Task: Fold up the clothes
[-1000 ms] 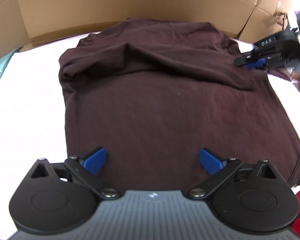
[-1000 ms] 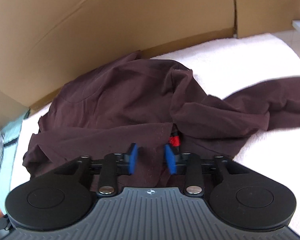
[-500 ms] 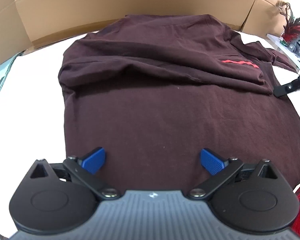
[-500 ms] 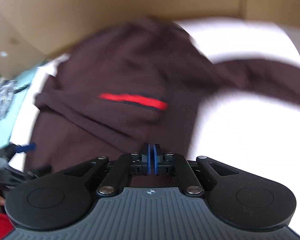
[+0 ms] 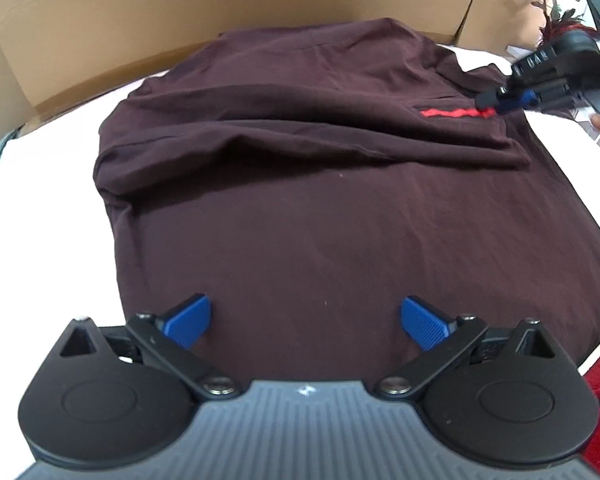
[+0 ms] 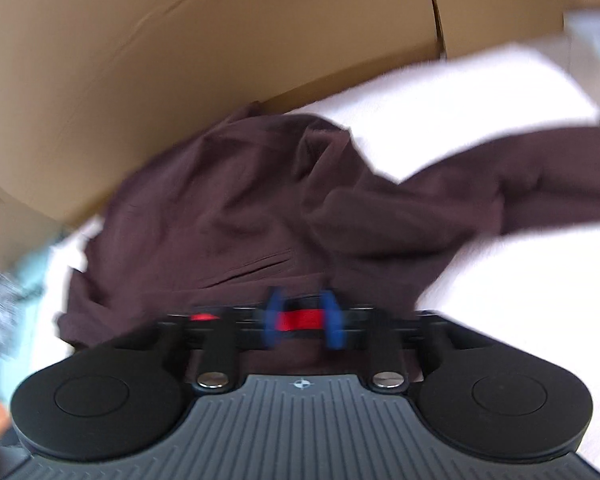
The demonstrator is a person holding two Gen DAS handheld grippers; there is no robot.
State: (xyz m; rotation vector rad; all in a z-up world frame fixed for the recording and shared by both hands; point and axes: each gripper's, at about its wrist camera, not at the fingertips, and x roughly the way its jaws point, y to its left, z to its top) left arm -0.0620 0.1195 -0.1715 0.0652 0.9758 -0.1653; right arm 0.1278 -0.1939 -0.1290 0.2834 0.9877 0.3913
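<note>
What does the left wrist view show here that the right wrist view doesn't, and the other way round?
Left wrist only: the left tongs wide open over the flat near half of the shirt.

Right wrist only: a sleeve trailing right across the white cover; this view is blurred.

Both: the shirt, its red stripe, the right tongs opening at that stripe, and the cardboard wall.

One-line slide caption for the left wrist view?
Left tongs open above a dark maroon shirt; right tongs opening at its red stripe.

The right wrist view is smeared with motion blur; the shirt's [image 6: 228, 216] sleeve runs off the right edge, and clutter at far left is unreadable.
</note>
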